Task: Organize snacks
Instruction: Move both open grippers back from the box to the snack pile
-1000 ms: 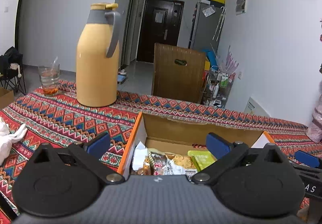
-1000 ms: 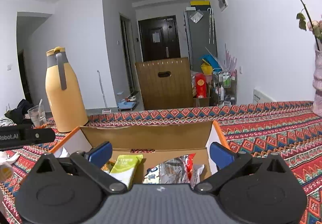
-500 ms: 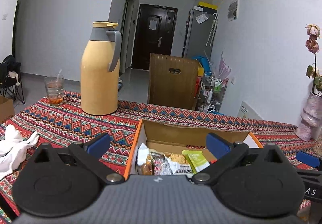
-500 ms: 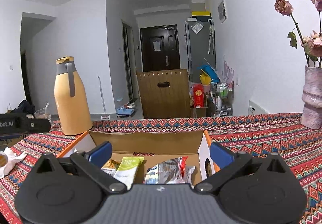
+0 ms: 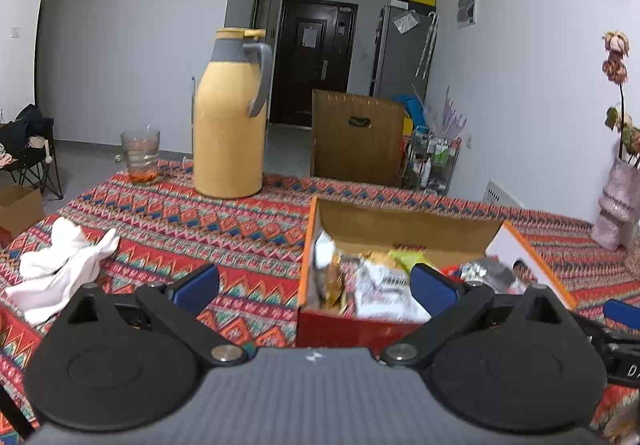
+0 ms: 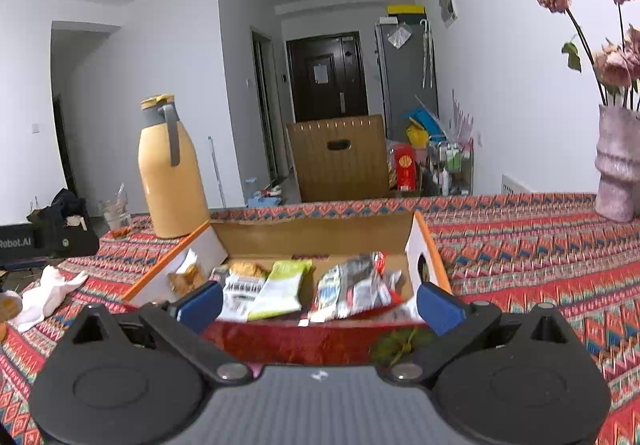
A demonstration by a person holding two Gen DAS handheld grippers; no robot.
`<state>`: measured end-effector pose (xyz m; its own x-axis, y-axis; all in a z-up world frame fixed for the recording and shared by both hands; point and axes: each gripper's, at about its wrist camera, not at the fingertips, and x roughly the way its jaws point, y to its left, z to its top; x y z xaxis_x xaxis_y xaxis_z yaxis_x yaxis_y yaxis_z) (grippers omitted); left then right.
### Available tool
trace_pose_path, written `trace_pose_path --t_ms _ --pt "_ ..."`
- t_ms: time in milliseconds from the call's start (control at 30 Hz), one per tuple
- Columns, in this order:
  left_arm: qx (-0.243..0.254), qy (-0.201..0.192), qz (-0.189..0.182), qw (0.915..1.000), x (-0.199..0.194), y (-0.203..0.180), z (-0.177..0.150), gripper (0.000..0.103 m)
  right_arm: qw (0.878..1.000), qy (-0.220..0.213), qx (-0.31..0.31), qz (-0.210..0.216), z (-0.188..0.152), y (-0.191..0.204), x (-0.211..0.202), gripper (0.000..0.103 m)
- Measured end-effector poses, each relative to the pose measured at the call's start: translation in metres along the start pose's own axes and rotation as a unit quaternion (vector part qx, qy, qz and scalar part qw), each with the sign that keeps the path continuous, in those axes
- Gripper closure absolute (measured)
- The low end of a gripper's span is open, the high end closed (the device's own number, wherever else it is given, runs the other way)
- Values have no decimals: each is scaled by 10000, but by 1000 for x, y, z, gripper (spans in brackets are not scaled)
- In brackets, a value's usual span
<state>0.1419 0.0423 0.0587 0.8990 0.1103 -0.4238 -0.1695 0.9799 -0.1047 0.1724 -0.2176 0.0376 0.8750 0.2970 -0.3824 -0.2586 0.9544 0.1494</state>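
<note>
An open cardboard box (image 5: 404, 221) (image 6: 316, 235) with orange edges and a red front sits on the patterned tablecloth. Several snack packets lie inside, among them a green packet (image 6: 282, 285), silver packets (image 6: 356, 287) and a white packet (image 5: 380, 287). My left gripper (image 5: 314, 289) hovers open in front of the box's left front corner, nothing between its blue pads. In the right wrist view my right gripper (image 6: 320, 303) is open too, held just before the box's front wall, with nothing in it.
A tall yellow thermos jug (image 5: 230, 117) (image 6: 170, 169) and a glass (image 5: 140, 157) stand at the table's far left. A crumpled white cloth (image 5: 64, 257) lies left of the box. A vase of dried flowers (image 6: 618, 161) stands far right. A brown chair (image 5: 356, 143) is behind the table.
Both grippers have drawn back and up from the box, so its red front wall now shows. The box and jug look farther off. Both stay open.
</note>
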Motion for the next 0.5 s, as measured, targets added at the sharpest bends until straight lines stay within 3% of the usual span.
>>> trace_pose_path --t_ms 333,500 --pt "191 309 35 9993 -8 17 -38 0 9990 436 86 -89 -35 -1 -6 0" --pt "87 487 66 9988 6 26 -56 0 9984 536 125 -114 -46 -3 -10 0"
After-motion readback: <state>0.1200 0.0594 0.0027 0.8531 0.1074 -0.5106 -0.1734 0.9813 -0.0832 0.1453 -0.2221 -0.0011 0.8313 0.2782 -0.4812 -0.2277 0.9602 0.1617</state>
